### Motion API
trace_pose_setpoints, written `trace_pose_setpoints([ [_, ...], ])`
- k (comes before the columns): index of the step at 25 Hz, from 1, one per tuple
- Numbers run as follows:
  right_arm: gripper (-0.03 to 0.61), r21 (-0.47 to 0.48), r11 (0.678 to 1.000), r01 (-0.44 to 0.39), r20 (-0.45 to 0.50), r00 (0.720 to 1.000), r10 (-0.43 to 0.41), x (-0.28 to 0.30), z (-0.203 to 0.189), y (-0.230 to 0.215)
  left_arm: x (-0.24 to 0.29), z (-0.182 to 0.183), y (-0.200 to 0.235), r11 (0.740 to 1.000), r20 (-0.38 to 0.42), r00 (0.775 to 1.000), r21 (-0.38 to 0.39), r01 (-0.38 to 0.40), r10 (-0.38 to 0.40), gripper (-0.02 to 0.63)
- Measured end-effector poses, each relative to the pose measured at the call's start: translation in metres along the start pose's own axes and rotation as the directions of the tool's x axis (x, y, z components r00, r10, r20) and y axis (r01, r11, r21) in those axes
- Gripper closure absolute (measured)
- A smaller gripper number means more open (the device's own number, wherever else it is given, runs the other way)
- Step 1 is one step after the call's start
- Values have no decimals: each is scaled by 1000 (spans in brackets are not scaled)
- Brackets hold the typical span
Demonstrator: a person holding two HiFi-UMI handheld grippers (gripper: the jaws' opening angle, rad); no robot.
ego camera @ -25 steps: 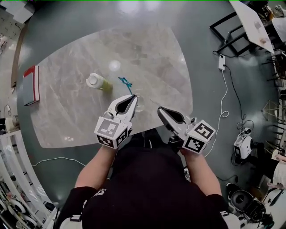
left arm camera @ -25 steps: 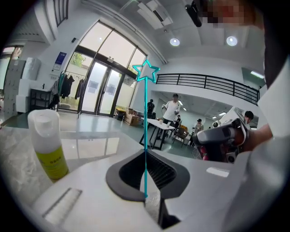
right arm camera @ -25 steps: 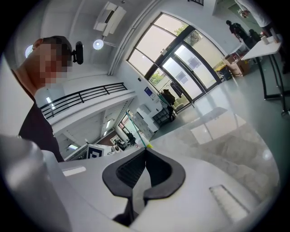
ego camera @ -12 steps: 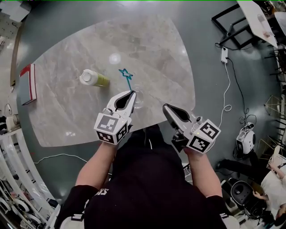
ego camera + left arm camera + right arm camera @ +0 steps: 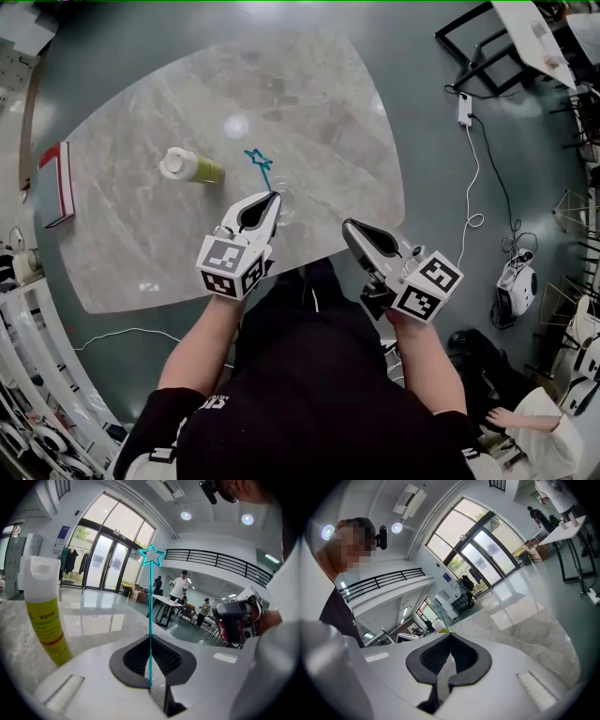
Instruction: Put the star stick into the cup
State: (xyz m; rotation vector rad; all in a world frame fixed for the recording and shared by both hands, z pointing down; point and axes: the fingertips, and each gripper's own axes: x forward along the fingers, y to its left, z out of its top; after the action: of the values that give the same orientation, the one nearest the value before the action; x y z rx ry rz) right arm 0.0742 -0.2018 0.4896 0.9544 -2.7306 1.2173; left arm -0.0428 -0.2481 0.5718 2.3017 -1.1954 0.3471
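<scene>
Pinched low on its thin shaft by the left tongs (image 5: pixel 270 197), jaws pressed together on the star stick (image 5: pixel 151 602). Standing upright out of the tips now, star at the top, well above them. Raised and straightened compared with a second ago, when lower and more slanted ahead of the same tongs. Seemingly carried, then, rather than lying on the surface (image 5: pixel 309 112).

Just beside the tips of the left tongs, to their right: the clear cup (image 5: pixel 287 208), empty as far as can be told. For the task: pick-up done, drop-in not yet. Probably only a short shift rightwards over the rim, then lowering and letting go.

Ahead and to the left of the left tongs, a yellow bottle (image 5: pixel 44 616) with a white cap, clear of that path.

Right tongs (image 5: pixel 354 232): closed on nothing, hanging back off the near edge of the surface, apart from the cup, hardly moved over the last half second.
</scene>
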Motion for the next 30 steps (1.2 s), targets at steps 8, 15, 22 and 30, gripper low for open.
trace_pose_setpoints([
  [8, 563, -7, 1000, 1, 4, 1000, -1, 1, 2, 3, 1, -4, -1, 1000, -20, 1000, 15, 11, -10, 603],
  [15, 563, -15, 1000, 8, 9, 1000, -7, -3, 7, 5, 1, -8, 0, 1000, -47, 999, 5, 11, -11, 580],
  [22, 563, -22, 1000, 6, 12, 1000, -6, -3, 9, 8, -1, -11, 2, 1000, -52, 999, 3, -3, 3, 557],
  [30, 563, -41, 999, -5, 18, 1000, 6, -3, 14, 21, -10, -9, 5, 1000, -50, 999, 3, -19, 19, 552],
])
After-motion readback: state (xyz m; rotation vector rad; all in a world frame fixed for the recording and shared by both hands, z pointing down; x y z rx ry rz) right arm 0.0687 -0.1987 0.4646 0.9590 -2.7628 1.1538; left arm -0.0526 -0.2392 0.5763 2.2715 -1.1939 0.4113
